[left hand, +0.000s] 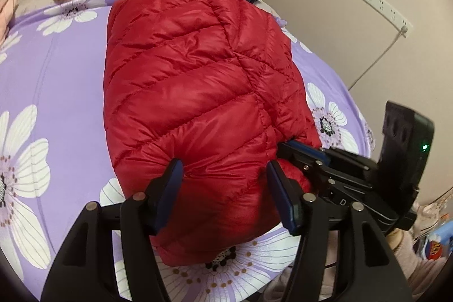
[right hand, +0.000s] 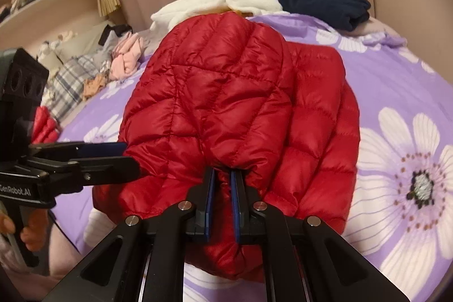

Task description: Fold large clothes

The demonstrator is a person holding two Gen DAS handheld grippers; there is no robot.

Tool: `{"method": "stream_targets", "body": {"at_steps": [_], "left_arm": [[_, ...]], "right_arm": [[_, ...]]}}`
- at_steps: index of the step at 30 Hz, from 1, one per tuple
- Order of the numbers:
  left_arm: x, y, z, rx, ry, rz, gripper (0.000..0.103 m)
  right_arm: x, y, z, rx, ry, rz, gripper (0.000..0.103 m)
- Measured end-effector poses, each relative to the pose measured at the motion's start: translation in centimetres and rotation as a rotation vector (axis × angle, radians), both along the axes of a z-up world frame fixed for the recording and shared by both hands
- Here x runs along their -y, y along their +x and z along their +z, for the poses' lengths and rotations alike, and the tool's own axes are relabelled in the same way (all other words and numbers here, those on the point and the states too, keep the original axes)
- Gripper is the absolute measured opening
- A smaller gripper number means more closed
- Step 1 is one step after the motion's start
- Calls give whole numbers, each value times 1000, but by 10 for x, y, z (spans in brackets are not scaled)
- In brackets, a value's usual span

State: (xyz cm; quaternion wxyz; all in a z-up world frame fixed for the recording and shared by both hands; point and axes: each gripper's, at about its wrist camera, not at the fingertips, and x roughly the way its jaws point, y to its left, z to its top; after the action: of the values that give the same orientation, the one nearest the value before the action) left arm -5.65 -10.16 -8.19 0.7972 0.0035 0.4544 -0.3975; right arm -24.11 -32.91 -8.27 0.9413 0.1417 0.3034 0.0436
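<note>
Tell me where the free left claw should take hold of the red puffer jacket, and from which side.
Take the red puffer jacket by its near hem, coming in low from the bed's near edge. The left claw is open and already straddles a puffy bulge there. The right claw is shut on the same edge, so a matching hold beside it would probably lift the thick bundle evenly.

The quilted jacket is shiny red; the bedsheet is lilac with big white flowers.
</note>
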Motion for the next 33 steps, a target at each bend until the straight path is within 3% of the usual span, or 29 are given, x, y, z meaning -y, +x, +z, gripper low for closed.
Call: {"method": "stream_targets", "body": {"at_steps": [5, 7, 9, 11, 14, 17, 20, 24, 33], "left_arm": [[-7, -3, 12, -11, -27, 18, 62], [-16, -4, 21, 8, -56, 27, 67], [-30, -2, 29, 30, -100, 56, 82], [-47, 5, 33, 34, -146, 106, 85], [-63, 20, 28, -8, -180, 173, 85], [-72, 31, 18, -46, -191, 219, 85], [-75, 36, 9, -93, -217, 232, 85], [-68, 44, 0, -130, -228, 237, 85], [-55, 72, -19, -230, -263, 248, 85]], "right_arm": [[9, -5, 0, -5, 99, 2, 9], [12, -8, 4, 8, 138, 7, 13], [15, -16, 10, 40, 182, 16, 21], [18, -24, 16, 75, 222, 25, 49], [19, -29, 25, 123, 272, 20, 79], [26, -35, 34, 163, 293, -20, 83], [35, -33, 35, 161, 313, -70, 93], [53, -23, 28, 118, 341, -162, 94], [98, 5, -7, 33, 582, -224, 99]]}}
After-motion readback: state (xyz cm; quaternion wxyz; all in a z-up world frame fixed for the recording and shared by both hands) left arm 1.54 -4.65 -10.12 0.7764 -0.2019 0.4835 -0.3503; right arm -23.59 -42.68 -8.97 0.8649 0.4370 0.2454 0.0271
